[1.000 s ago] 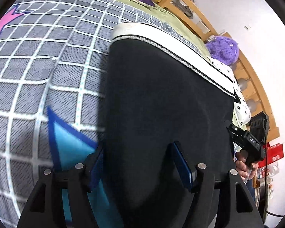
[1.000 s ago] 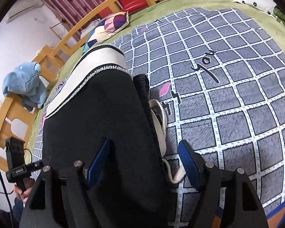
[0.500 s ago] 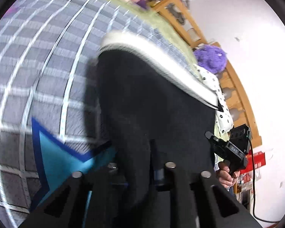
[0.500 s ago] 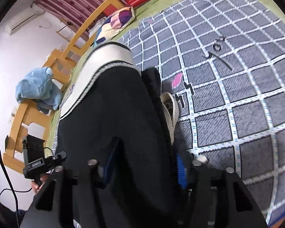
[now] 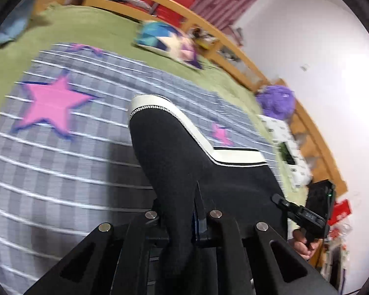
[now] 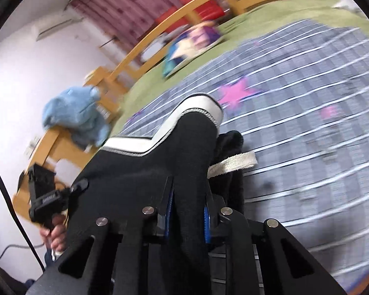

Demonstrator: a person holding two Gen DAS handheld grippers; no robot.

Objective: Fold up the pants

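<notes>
The black pants point(image 5: 184, 162) with a white band point(image 5: 184, 120) hang lifted over the bed, their far end folding forward. My left gripper point(image 5: 182, 221) is shut on the near edge of the cloth. The right gripper point(image 6: 187, 211) has its jaws closing, with black cloth point(image 6: 160, 162) bunched between the blue pads point(image 6: 169, 211), which press on it. A white drawstring point(image 6: 233, 163) sticks out to the right of the fabric. Each view shows the other gripper held in a hand at the pants' far side: the right gripper point(image 5: 305, 216), the left gripper point(image 6: 46, 196).
Under the pants lies a grey checked blanket point(image 5: 49, 172) with pink stars on a green bedspread point(image 5: 86, 29). A colourful pillow point(image 5: 167, 44) lies by the wooden bed rail point(image 5: 228, 49). A purple plush point(image 5: 275, 100) and a blue plush point(image 6: 73, 113) sit at the bed's sides.
Both grippers went from open around the pants' near edge to closed on it. They then rose and moved forward over the bed, lifting the cloth off the blanket.
</notes>
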